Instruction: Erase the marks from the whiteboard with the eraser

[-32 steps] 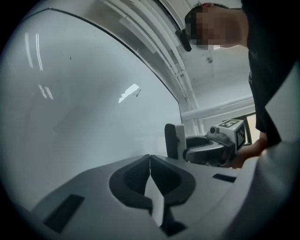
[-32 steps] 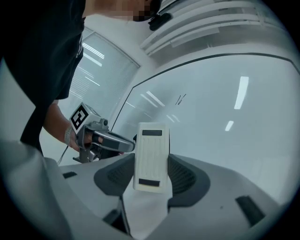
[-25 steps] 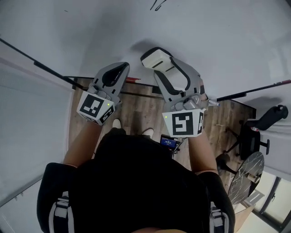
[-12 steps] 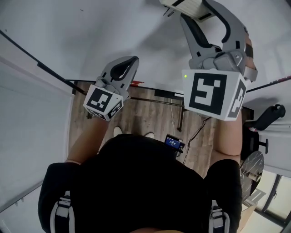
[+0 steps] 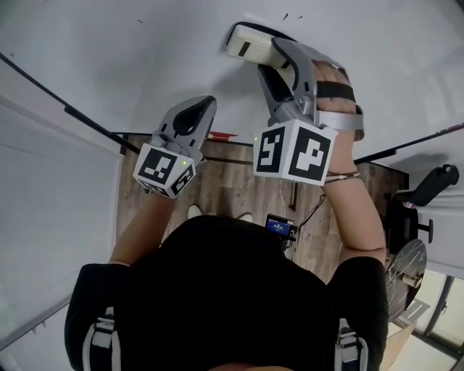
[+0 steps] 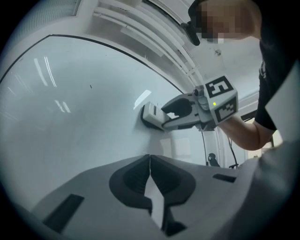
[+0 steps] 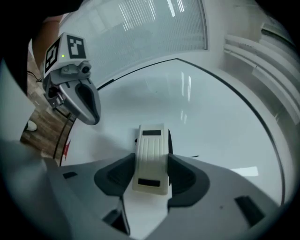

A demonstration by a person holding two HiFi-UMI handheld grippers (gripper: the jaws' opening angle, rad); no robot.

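Head view, upper centre: right gripper (image 5: pixel 264 52) clamps eraser (image 5: pixel 249 43), seemingly flat against whiteboard (image 5: pixel 145 65). Centre-left: left gripper (image 5: pixel 190 119) closed, empty. Faint marks (image 5: pixel 291 16) top edge. Risk: tilted pad skips them, or eraser slips sideways under pressure.

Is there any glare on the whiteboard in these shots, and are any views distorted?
Left gripper view: bright light streaks reflect on the whiteboard, whose black edge bows from wide-angle distortion. Right gripper view: similar streaks above the eraser, dark vignette in the corners. Head view: no streaks, only soft shading on the board.
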